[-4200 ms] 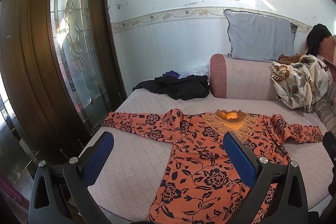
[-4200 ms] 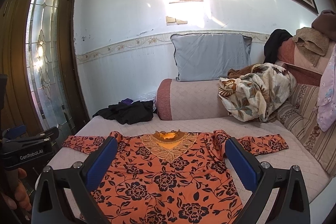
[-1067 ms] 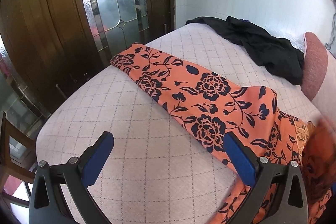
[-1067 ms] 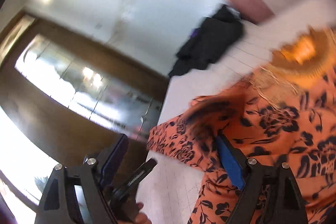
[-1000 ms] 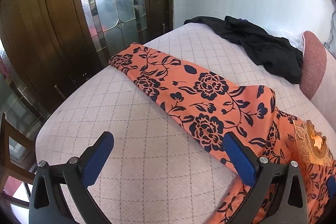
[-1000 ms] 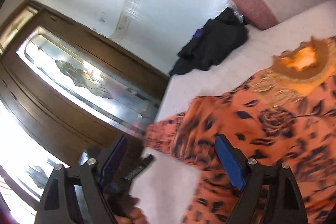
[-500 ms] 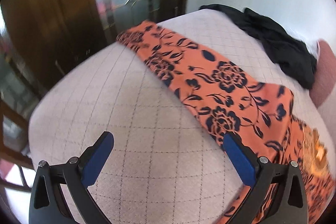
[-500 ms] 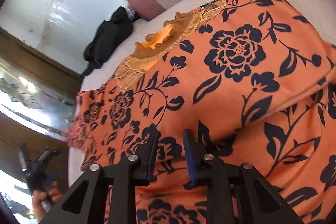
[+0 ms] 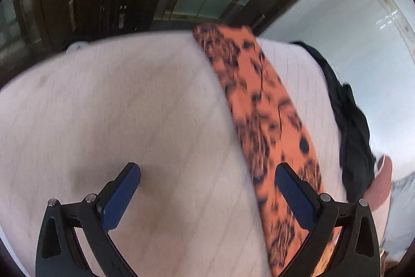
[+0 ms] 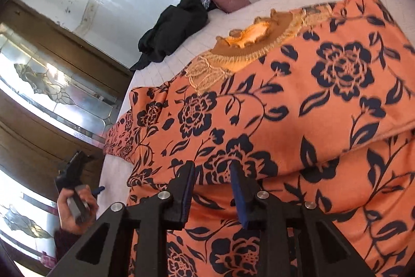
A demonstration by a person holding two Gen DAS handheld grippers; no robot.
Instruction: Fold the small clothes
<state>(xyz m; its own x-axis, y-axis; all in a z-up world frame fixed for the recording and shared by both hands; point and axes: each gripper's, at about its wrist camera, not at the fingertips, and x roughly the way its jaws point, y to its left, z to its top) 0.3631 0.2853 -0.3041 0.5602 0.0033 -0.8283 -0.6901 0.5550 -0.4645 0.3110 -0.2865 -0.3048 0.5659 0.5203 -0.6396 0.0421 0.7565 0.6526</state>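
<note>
Left wrist view: left gripper (image 9: 207, 188) spread wide, empty.
Sleeve (image 9: 262, 105): long axis lower right to upper centre, beside right pad.
Right gripper (image 10: 211, 182): jaws opening, orange top (image 10: 298, 105) folded between them.

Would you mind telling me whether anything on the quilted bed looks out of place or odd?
A crumpled black garment lies in a heap at the far corner of the quilted bed, unfolded. The orange floral top is only half folded: one side is doubled over, while the other sleeve lies stretched out.

The floral top (image 10: 298, 121) lies spread on the bed (image 9: 116, 108), the dark garment (image 10: 173, 33) behind it.
</note>
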